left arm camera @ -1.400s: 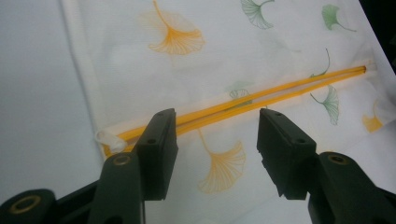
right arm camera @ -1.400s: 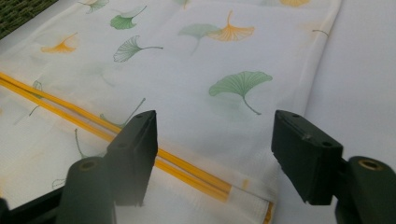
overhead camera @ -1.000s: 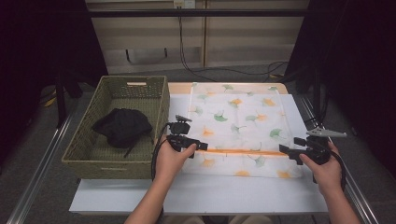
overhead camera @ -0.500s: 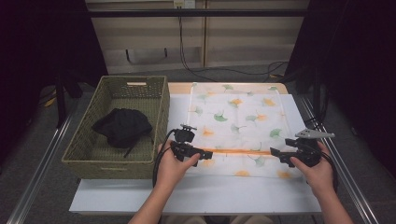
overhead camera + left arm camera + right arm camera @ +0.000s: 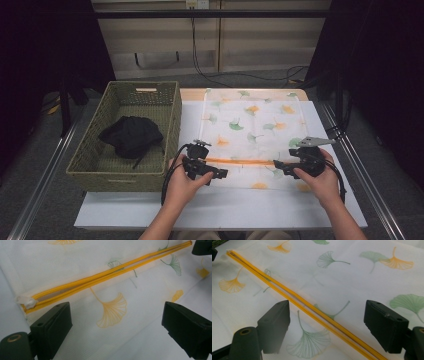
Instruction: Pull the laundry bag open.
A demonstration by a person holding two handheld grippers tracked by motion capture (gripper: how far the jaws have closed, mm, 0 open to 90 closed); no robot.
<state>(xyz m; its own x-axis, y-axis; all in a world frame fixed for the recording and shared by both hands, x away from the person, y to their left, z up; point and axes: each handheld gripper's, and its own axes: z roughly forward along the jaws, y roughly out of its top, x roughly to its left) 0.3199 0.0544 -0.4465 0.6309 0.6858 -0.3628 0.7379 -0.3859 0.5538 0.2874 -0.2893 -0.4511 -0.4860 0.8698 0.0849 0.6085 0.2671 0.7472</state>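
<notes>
At each end of the orange zipper (image 5: 240, 162) on the mesh laundry bag (image 5: 252, 125), the left hand-held gripper (image 5: 220, 174) and right hand-held gripper (image 5: 278, 165) gape wide open holding nothing, so they'd probably just pinch thin fabric and bunch it.

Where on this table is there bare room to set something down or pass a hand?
Bare white board runs along the near edge, between the mesh laundry bag and the person's forearms. A narrow strip lies between the wicker basket and the bag, another right of the bag. It is crowded around the orange zipper, where the left gripper and right gripper sit open.
</notes>
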